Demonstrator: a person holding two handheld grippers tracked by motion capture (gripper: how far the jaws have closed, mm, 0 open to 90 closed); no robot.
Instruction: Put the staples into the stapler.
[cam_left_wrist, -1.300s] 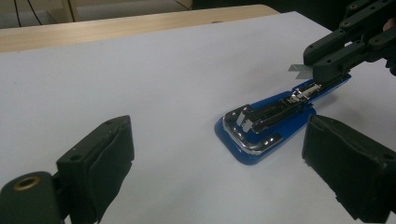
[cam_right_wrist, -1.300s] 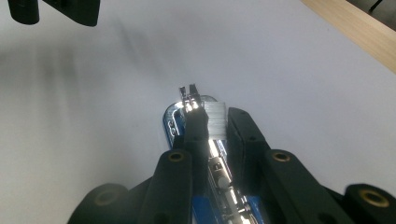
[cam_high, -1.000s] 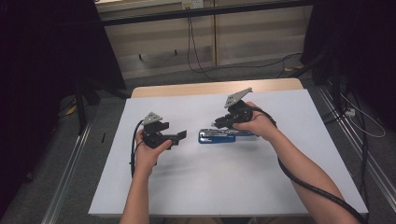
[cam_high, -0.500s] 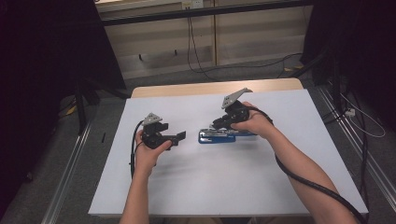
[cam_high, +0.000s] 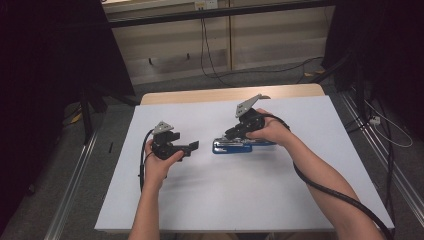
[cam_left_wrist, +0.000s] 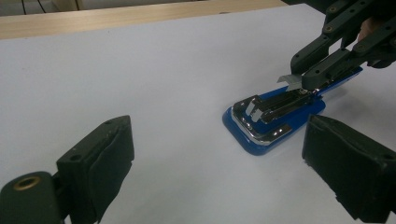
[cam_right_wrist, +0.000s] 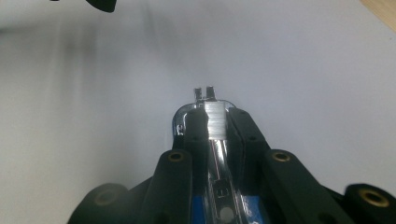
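two grippers noted. my right gripper is clamped on the metal top of the blue stapler, mid-table on the white sheet; my left gripper idles wide nearby. grasp done, handling remains.

Looked all over for writing and there's honestly nothing readable. The blue stapler with chrome metal parts has no brand or number I can make out, and the white-topped bench is plain, no labels or signs on it.
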